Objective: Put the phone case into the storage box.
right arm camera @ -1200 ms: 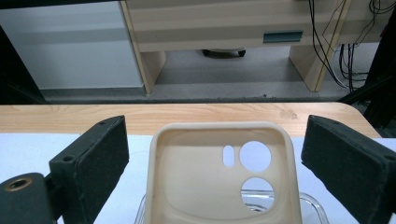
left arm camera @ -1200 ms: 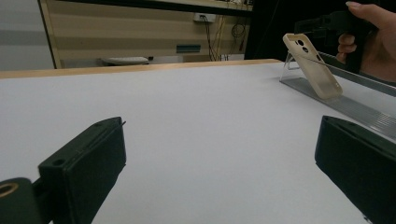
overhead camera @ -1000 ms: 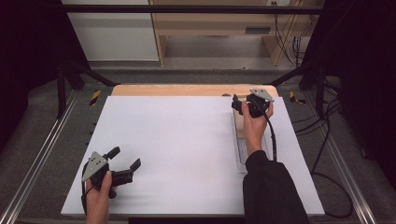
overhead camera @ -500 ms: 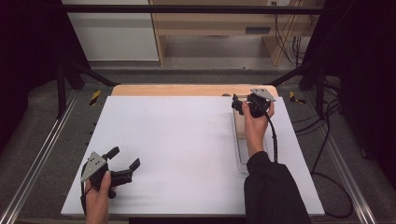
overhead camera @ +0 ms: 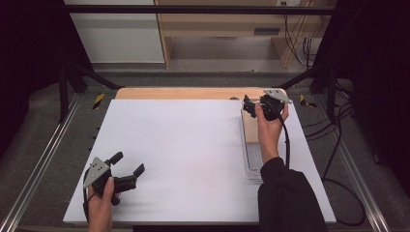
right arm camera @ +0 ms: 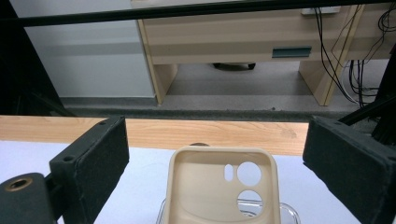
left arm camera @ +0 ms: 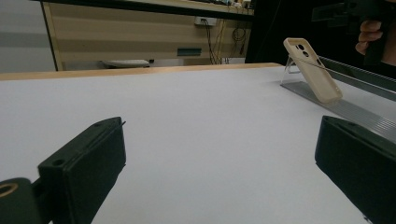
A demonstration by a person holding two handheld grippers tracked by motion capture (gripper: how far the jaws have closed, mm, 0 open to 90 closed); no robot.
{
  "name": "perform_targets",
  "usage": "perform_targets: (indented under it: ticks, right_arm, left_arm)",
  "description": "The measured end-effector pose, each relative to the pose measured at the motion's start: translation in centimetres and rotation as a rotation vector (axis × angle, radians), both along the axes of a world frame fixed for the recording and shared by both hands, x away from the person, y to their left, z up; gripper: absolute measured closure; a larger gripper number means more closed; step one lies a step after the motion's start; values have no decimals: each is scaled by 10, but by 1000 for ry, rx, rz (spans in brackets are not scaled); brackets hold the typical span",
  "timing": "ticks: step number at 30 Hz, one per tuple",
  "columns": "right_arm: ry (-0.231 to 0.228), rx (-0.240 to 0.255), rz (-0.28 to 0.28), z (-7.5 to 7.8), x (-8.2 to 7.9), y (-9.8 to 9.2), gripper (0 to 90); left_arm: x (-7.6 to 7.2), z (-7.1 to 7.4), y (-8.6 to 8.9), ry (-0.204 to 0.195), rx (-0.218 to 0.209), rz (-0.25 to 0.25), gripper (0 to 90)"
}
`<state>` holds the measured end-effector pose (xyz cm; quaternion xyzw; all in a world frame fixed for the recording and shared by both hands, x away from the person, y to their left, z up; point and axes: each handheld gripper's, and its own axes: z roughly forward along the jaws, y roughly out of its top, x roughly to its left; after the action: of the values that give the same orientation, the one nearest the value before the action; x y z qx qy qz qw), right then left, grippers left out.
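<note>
A beige phone case leans upright on a clear stand, its camera cut-outs facing my right gripper. That gripper is open, its jaws on either side of the case's top and just short of it. In the high view the right gripper hovers at the table's far right, over the case. My left gripper is open and holds nothing, low over the near left of the white table. From the left gripper the case stands far off at the right.
The stand rests on a long grey ribbed strip along the right side of the white tabletop. A wooden edge runs along the far side. Cables trail off to the right.
The right gripper has edged slightly to the right above the case. The left gripper has stayed put.
</note>
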<state>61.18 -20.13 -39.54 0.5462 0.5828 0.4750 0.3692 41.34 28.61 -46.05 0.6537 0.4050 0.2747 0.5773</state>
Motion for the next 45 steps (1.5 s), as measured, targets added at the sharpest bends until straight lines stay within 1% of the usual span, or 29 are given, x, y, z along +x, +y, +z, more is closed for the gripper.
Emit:
perform_targets:
  ticks: [8,12,16,20,22,26,32,35,38,40,43,45]
  right_arm:
    - [-3,11,7,4,-3,-3,77]
    - [-5,32,16,8,-5,-6,76]
    - [-6,28,25,12,-10,-9,74]
    - [-26,11,42,19,-14,-11,75]
    - [-37,11,49,23,-17,-13,76]
    - [-56,6,70,31,-23,-16,75]
    - [-84,0,103,40,-32,-21,74]
    - [-99,12,113,43,-36,-24,72]
    - [-109,22,122,46,-39,-26,70]
    - [-114,21,125,47,-40,-26,70]
    - [-123,46,138,49,-42,-26,68]
    - [-129,43,144,50,-44,-26,70]
  left_arm:
    - [1,-1,0,0,7,3,17]
    - [1,-1,0,-4,9,0,17]
    - [1,-1,0,-2,12,-2,17]
    - [1,-2,1,-4,12,0,17]
    - [1,-2,2,-8,22,5,17]
    - [1,-1,3,-12,24,4,17]
    - [0,-1,4,-24,21,-27,17]
    - [-1,0,5,-38,34,-37,17]
    - [-1,0,7,-49,35,-33,17]
    - [-1,0,8,-56,40,-31,19]
    - [-1,0,9,-65,41,-29,22]
    - [-1,0,9,-67,42,-28,22]
